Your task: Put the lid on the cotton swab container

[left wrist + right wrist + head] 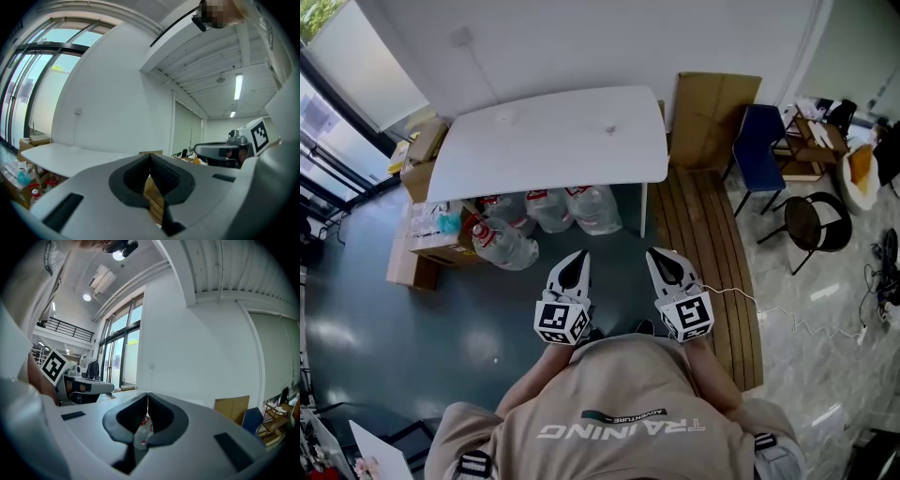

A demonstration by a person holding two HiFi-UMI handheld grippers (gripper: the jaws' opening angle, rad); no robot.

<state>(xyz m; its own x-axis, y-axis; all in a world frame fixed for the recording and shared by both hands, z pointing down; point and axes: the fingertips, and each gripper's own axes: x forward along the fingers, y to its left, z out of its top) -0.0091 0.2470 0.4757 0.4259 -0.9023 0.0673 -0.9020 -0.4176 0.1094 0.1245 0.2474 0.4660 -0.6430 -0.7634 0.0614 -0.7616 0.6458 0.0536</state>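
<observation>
I hold my left gripper (578,255) and my right gripper (659,253) low in front of my chest, side by side and apart from each other. Both are smooth white plastic shells with black ribbed pads. Each one's jaws are closed tip to tip on nothing, leaving only a teardrop-shaped gap behind the tips. Each carries a white cube (561,322) printed with black square markers. Ahead of me stands the worktop (553,141), a smooth matte white slab with rounded corners. No view shows me the cotton swab container or its lid, so I cannot tell where they are. Under the worktop lie several large clear plastic water bottles (548,211) with red-and-white labels, beside brown cardboard boxes (422,155). The floor (441,328) under me is dark teal and slightly glossy. To my right runs a strip of slatted wooden decking (703,244). A flat sheet of cardboard (712,117) leans against the wall beyond it, next to a blue chair (761,141) and a round dark stool (816,220).
</observation>
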